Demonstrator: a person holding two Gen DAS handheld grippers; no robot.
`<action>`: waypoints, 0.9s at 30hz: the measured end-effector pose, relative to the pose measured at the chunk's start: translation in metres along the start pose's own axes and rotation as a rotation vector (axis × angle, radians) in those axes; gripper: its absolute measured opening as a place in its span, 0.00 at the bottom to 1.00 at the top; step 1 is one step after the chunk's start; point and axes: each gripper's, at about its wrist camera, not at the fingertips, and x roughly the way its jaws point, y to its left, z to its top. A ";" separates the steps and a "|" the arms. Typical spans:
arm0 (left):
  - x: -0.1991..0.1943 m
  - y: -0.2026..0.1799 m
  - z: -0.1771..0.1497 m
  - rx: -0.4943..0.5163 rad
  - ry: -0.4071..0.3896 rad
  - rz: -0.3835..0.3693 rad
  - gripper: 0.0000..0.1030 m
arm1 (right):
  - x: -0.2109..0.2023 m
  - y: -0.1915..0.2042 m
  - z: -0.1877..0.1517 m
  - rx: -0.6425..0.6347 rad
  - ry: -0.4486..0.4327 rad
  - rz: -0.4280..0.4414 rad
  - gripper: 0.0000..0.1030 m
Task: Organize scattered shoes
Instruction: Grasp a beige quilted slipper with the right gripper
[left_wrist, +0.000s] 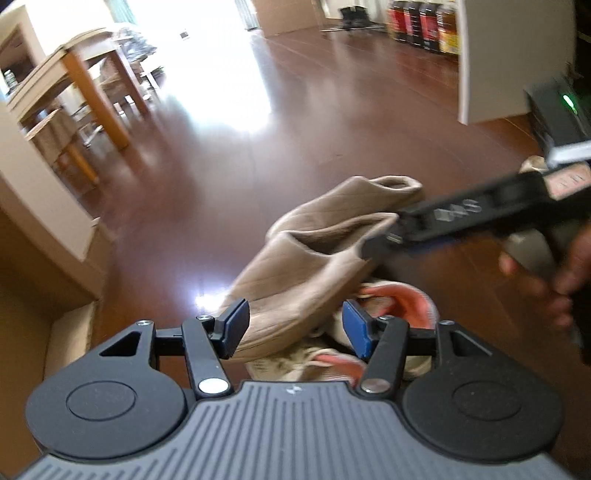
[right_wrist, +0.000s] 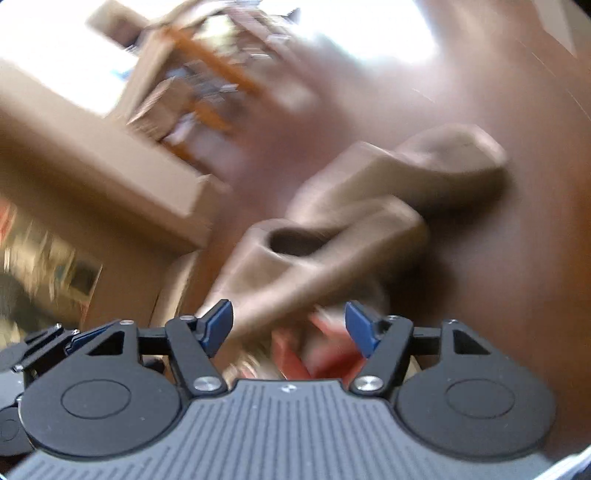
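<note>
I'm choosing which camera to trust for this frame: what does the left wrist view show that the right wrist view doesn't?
Left wrist only: the right gripper from outside, at the tan slippers, the hand on its handle, and bottles across the room. Right wrist only: its own open blue pads; the view is heavily blurred. Both: the slippers, the pink-lined shoe, the wooden table, the dark floor.

Daylit room, blown highlights, heavy motion blur

Light from the far window washes out and glares across the floor (left_wrist: 332, 122). The left wrist view is fairly sharp, with edges bent by the fisheye; the right wrist view is smeared throughout, slippers (right_wrist: 351, 221) soft, background streaked.
</note>
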 end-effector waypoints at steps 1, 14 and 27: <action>0.001 0.006 -0.003 -0.016 0.005 0.004 0.58 | 0.012 0.013 0.009 -0.036 0.005 0.024 0.63; -0.007 0.038 -0.007 -0.081 0.007 0.055 0.58 | 0.074 0.054 0.042 -0.299 0.069 0.188 0.08; -0.011 -0.006 0.015 -0.005 -0.019 -0.078 0.59 | -0.122 -0.012 0.024 -0.973 0.553 0.210 0.07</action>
